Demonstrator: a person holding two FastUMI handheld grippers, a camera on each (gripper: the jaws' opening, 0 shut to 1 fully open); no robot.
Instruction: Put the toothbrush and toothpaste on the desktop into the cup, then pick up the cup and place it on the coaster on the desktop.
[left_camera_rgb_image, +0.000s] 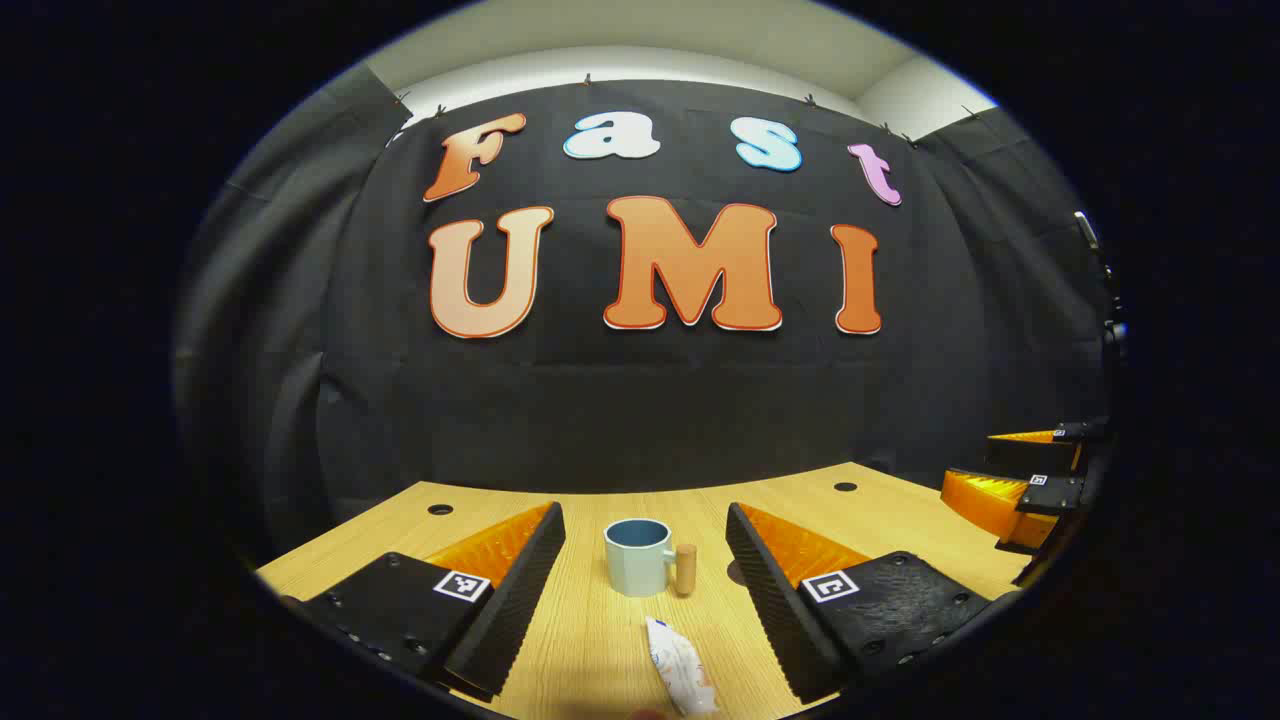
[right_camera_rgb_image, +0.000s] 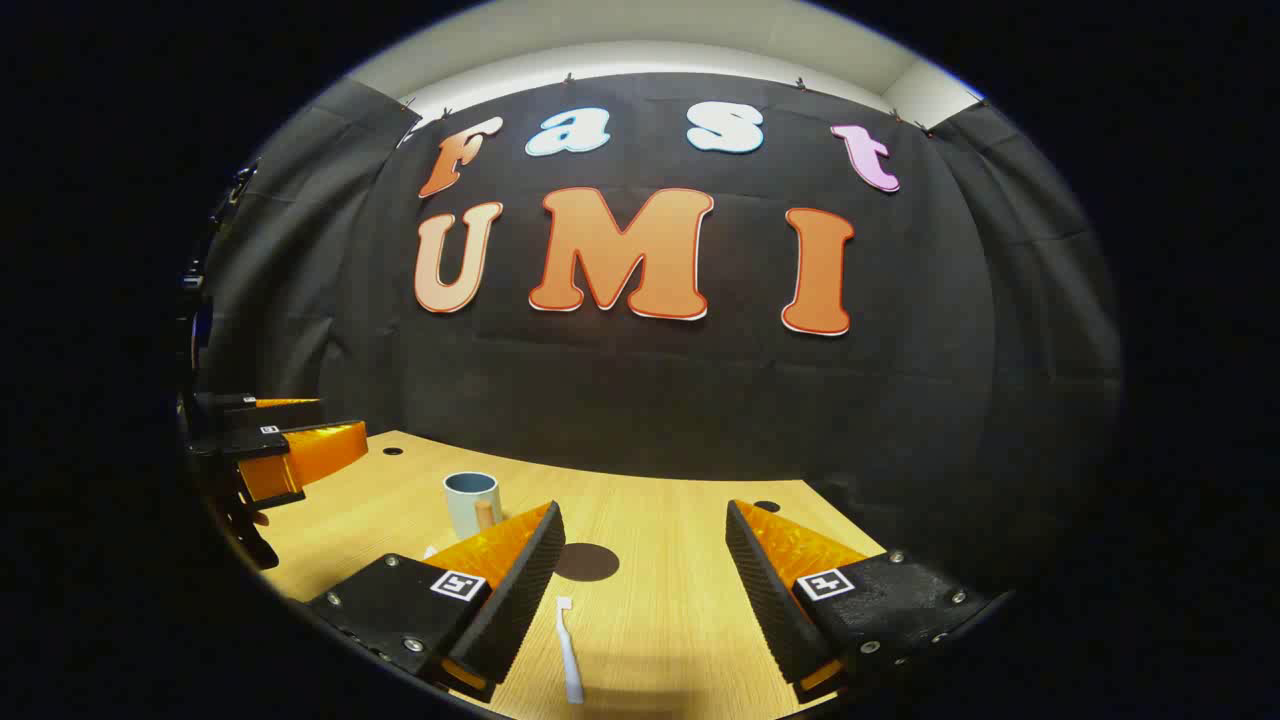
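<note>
A pale blue cup (left_camera_rgb_image: 638, 558) with a wooden handle stands upright on the wooden desktop (left_camera_rgb_image: 600, 640), ahead of my open left gripper (left_camera_rgb_image: 645, 530). A white toothpaste tube (left_camera_rgb_image: 680, 667) lies flat in front of the cup, low between the left fingers. In the right gripper view, the cup (right_camera_rgb_image: 471, 503) sits far left, just behind the left finger. A white toothbrush (right_camera_rgb_image: 569, 650) lies on the desktop, low between the fingers of my open right gripper (right_camera_rgb_image: 645, 530). A dark round coaster (right_camera_rgb_image: 586, 562) lies just beyond the toothbrush. Nothing is held.
The other gripper (left_camera_rgb_image: 1030, 480) shows at the right edge of the left gripper view, and at the left edge (right_camera_rgb_image: 270, 450) of the right gripper view. Small dark holes (left_camera_rgb_image: 440, 509) dot the desktop near its far edge. The black cloth wall closes the back.
</note>
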